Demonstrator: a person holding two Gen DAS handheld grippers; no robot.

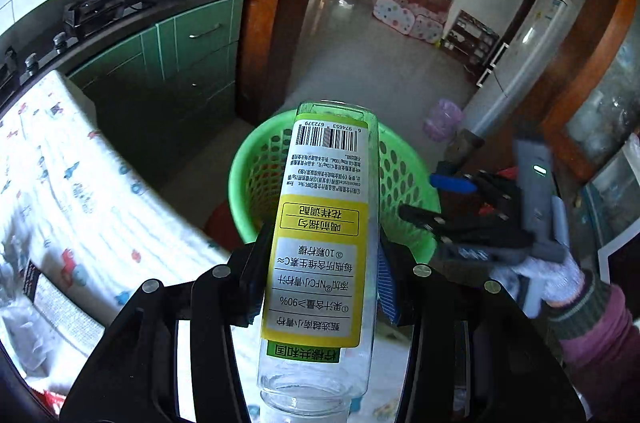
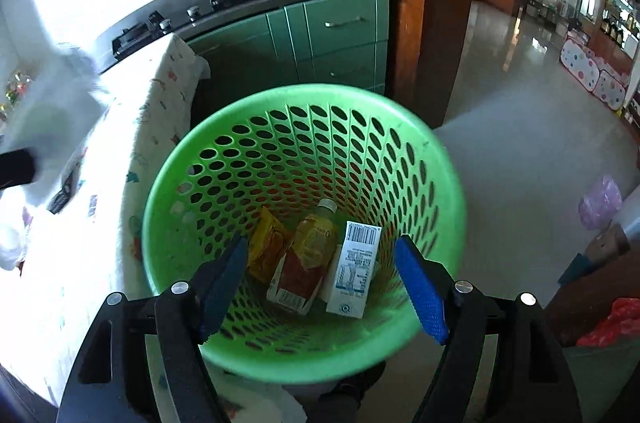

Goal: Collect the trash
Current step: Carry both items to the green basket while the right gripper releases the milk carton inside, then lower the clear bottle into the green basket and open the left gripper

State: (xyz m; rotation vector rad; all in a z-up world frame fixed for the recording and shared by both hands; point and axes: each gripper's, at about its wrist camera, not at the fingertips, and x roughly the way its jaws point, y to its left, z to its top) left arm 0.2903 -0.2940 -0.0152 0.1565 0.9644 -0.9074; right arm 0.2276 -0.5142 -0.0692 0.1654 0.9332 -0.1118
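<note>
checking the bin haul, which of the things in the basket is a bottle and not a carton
The yellow bottle with the pale cap, lying between the yellow packet and the white carton, partly on the red carton.

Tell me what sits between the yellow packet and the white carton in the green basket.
In the right wrist view, a yellow juice bottle lies between the yellow packet and white carton, above a red-and-white carton, all inside the green basket.
</note>
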